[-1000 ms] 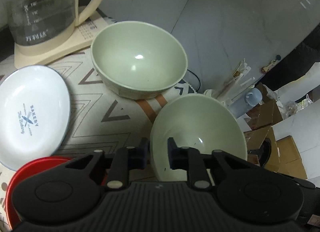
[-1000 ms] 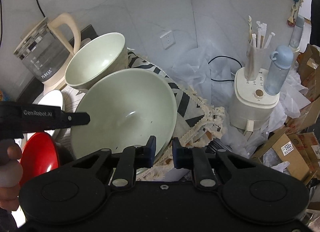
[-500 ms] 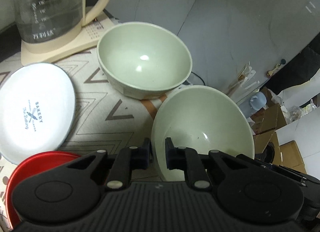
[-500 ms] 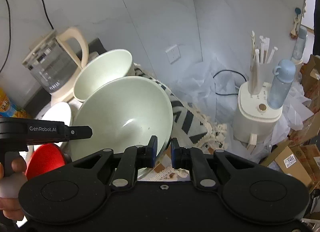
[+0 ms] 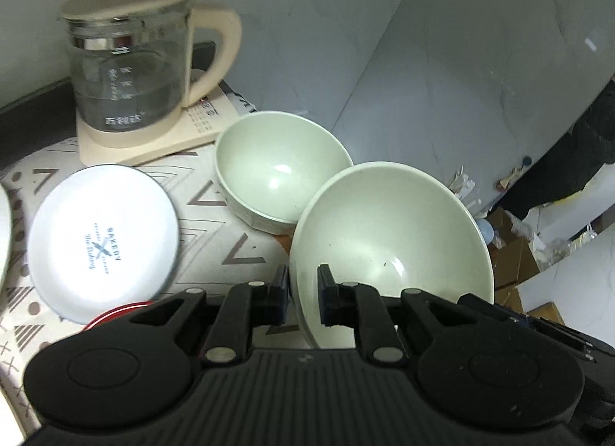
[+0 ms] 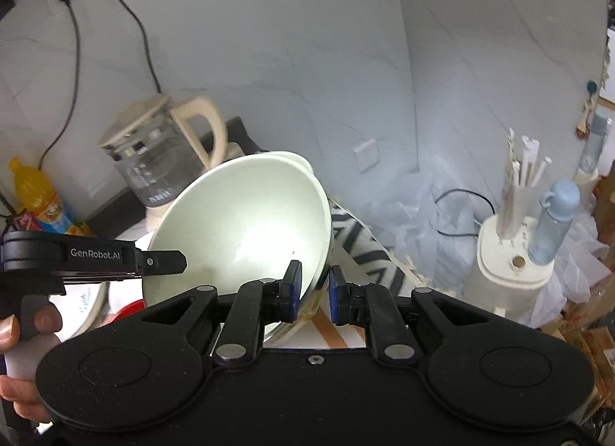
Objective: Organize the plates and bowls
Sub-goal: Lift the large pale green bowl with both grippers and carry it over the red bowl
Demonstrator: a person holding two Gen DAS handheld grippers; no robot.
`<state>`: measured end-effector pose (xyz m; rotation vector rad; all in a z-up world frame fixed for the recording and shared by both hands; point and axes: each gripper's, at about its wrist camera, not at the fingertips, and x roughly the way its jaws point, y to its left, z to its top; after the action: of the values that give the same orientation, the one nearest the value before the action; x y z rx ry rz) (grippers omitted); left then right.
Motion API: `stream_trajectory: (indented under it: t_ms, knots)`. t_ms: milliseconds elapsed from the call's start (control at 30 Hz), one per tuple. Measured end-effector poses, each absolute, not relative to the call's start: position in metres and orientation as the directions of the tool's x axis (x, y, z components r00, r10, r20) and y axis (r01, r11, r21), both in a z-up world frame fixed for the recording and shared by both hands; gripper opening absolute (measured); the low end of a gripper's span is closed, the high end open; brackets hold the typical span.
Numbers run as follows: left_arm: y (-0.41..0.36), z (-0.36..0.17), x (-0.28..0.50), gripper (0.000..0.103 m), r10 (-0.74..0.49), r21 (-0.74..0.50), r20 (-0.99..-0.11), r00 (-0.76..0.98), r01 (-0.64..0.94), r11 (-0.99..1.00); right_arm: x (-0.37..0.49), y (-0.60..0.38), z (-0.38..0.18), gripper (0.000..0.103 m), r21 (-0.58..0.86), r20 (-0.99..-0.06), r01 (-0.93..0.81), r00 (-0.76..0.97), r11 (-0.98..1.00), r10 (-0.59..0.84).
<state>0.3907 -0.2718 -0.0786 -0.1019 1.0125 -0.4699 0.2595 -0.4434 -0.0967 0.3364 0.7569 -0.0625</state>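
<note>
Both grippers hold one large pale green bowl, tilted and lifted off the patterned cloth. My left gripper is shut on its near-left rim. My right gripper is shut on the rim at the opposite side, where the bowl faces me. A second pale green bowl sits upright on the cloth just behind it. A white plate with blue print lies to the left, over a red plate.
A glass kettle on a cream base stands at the back left, near the wall. The left gripper body shows at the left of the right wrist view. A cream appliance with straws and a blue bottle stands off the table's right edge.
The held bowl has been lifted and tilted more upright, and both grippers have risen and pulled back with it. The second bowl and plates have not moved.
</note>
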Motion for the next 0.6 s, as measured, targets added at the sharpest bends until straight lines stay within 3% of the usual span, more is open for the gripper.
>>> stream_trajectory:
  t_ms: [600]
  knots:
    - [-0.189,-0.051,0.346,0.013,-0.338,-0.286,-0.767,0.545,0.182,0.941,0.256,-0.378,-0.086,0.015,0.307,-0.655,-0.039,0.716,0.951,0.241]
